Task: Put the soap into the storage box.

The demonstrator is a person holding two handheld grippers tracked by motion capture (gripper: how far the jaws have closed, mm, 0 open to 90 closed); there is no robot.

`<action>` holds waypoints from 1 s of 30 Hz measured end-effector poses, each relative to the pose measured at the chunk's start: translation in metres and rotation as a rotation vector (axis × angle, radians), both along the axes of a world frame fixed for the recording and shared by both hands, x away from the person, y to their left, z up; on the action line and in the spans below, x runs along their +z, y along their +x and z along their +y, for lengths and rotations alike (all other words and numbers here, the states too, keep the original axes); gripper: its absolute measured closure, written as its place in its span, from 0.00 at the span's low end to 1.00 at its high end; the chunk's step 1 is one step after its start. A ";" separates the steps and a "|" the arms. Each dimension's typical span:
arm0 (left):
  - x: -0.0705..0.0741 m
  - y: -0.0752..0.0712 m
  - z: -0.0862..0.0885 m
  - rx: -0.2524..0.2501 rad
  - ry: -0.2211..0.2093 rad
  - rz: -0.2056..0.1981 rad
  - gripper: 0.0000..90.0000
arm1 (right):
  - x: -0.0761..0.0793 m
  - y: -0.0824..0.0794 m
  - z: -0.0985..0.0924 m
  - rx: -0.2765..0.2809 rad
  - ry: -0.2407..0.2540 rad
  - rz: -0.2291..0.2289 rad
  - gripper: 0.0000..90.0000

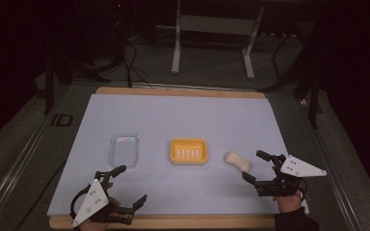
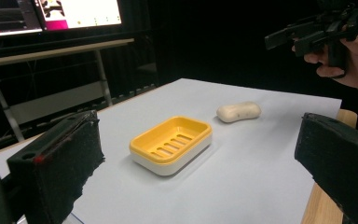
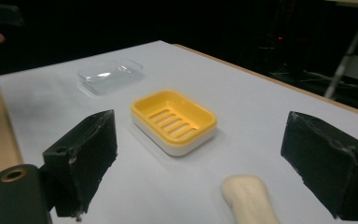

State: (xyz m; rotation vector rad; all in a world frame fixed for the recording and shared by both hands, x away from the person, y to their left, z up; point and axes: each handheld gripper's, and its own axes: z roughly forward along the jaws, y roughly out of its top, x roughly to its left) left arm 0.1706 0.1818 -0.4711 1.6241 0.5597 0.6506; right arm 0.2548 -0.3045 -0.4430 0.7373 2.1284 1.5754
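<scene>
My right gripper (image 1: 259, 172) was spread wide and empty, the soap (image 1: 238, 161) lying on the sheet just ahead of its jaws; I judged the sound approach was to straddle the bar across its narrow waist before closing. My left gripper (image 1: 129, 185) also hung wide apart and empty, near the clear lid (image 1: 124, 149), with the yellow soap dish (image 1: 189, 151) between lid and soap.

soap bar (image 3: 249, 199) cut off below, monitor (image 2: 51, 14) cropped
</scene>
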 end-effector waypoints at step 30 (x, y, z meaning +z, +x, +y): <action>-0.003 -0.004 0.006 0.011 -0.008 0.034 0.01 | 0.026 0.015 -0.003 0.153 -0.263 0.147 0.11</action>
